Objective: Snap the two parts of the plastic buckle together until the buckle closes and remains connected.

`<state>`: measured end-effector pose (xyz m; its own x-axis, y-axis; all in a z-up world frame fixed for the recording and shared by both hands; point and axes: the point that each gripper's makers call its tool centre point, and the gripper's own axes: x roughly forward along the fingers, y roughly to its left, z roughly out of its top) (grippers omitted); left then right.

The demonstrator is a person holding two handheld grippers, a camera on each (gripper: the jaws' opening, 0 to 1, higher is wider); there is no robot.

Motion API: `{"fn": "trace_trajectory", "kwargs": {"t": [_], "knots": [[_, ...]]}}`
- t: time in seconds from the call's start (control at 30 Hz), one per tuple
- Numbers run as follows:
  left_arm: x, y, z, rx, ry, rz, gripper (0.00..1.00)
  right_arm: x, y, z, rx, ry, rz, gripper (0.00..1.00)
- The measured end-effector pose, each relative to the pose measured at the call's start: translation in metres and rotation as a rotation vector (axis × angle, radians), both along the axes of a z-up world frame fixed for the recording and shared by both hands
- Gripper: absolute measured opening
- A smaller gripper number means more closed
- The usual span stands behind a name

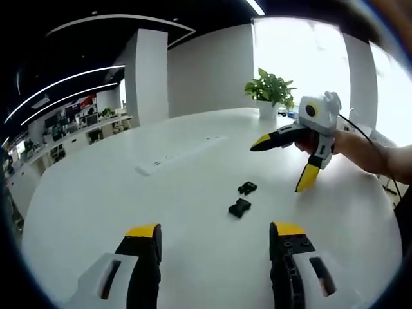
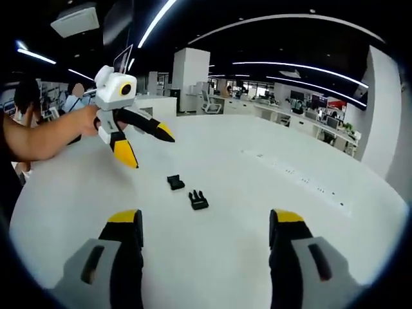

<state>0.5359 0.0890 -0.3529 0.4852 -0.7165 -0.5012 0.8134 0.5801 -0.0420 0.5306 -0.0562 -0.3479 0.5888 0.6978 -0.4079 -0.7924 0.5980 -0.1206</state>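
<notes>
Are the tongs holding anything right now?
No. Both tongs, left and right, are open and empty; the two buckle halves lie apart on the table.

white table point(image 1: 193, 193), two buckle parts point(image 1: 239, 207), potted plant point(image 1: 270, 90)

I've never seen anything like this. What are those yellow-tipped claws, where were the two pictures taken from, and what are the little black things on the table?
There is no robot here: a person holds a hand tool in each hand, each ending in two yellow-tipped fingers. A small camera rides on each tool and looks forward along its fingers.

In the left gripper view, the left gripper rises from the bottom, open and empty. Across the table you see the right gripper, held in the person's hand, also open and empty.

The right gripper view looks the opposite way: its own fingers are at the bottom, and the left gripper appears at upper left.

On the white table lie the two black buckle parts, close together but apart: one part and the other part. They are not yet snapped together. A potted plant stands further back.
</notes>
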Motion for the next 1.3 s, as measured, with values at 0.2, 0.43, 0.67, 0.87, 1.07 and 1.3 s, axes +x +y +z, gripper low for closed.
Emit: {"fn": "trace_trajectory", "kwargs": {"t": [0.2, 0.43, 0.67, 0.87, 1.07, 1.3], "knots": [[0.014, 0.0, 0.003, 0.012, -0.006, -0.035, 0.7, 0.01, 0.0, -0.001, -0.021, 0.004, -0.002, 0.81], [0.017, -0.01, -0.002, 0.01, 0.016, -0.071, 0.7, 0.021, 0.008, -0.006, -0.037, 0.011, 0.028, 0.81], [0.024, -0.012, -0.004, 0.043, 0.016, -0.101, 0.69, 0.02, 0.01, -0.008, -0.024, 0.019, 0.034, 0.8], [0.029, -0.009, 0.002, 0.057, -0.009, -0.136, 0.67, 0.033, -0.003, -0.002, -0.001, 0.02, -0.008, 0.79], [0.004, -0.034, 0.006, 0.0, -0.002, -0.241, 0.62, 0.02, 0.007, 0.002, 0.019, 0.001, 0.093, 0.73], [-0.002, -0.039, 0.002, 0.024, -0.015, -0.265, 0.61, 0.01, 0.011, 0.0, 0.033, 0.001, 0.108, 0.71]]}}
